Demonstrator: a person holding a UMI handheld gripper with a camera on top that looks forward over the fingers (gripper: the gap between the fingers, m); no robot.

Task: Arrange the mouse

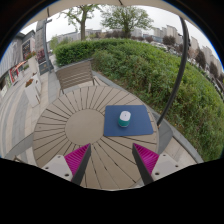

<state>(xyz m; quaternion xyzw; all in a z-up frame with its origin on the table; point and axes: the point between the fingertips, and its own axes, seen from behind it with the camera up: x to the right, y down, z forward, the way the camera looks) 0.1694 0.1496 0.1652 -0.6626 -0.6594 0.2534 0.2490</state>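
Observation:
A small white and teal mouse (124, 118) sits on a blue mouse mat (127, 121) on a round wooden slatted table (70, 125). My gripper (111, 160) is above the table's near side, with the mat and mouse beyond the fingers and a little to the right. The fingers (78, 158) with their magenta pads stand wide apart with nothing between them but bare table slats.
A wooden chair (74, 73) stands beyond the table. A dark curved pole (180, 65) rises at the right. A green hedge (150, 65) runs behind and to the right. A building front (22, 60) is at the left.

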